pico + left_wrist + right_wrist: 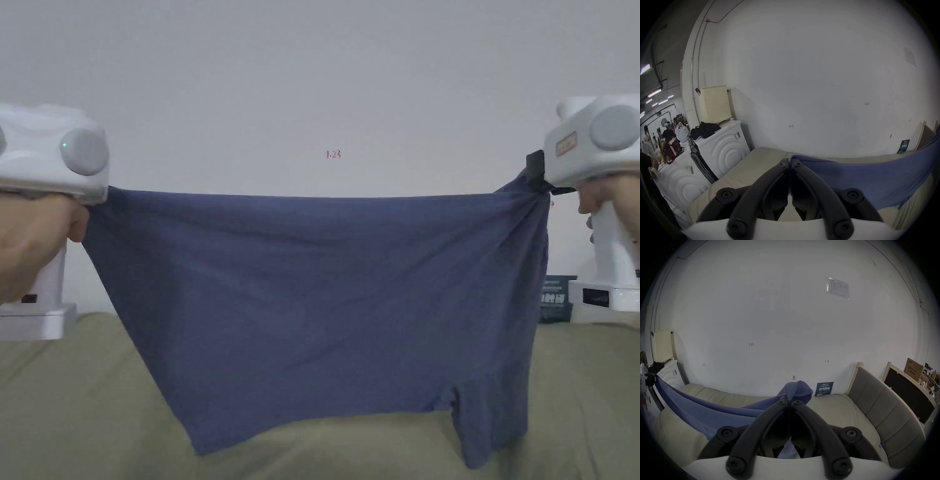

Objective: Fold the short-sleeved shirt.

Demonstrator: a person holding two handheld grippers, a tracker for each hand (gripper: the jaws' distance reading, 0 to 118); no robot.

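Note:
A blue short-sleeved shirt [325, 306] hangs stretched wide in the air above a beige mattress [75, 406], its lower edge and one sleeve brushing the bedding. My left gripper [789, 160] is shut on the shirt's left top corner, and the cloth [867, 177] runs off to the right from its black jaws. My right gripper [789, 400] is shut on the right top corner, with a bunch of blue fabric [798, 388] poking up past its tips. In the head view the left gripper [103, 194] and right gripper [539, 178] are held far apart at equal height.
A white wall [325, 75] stands close behind the bed. White washing machines [722, 147] with a cream basket [714, 104] and dark clothes stand to the left. A padded headboard [880, 404] is on the right. People [668, 131] stand far off at the left.

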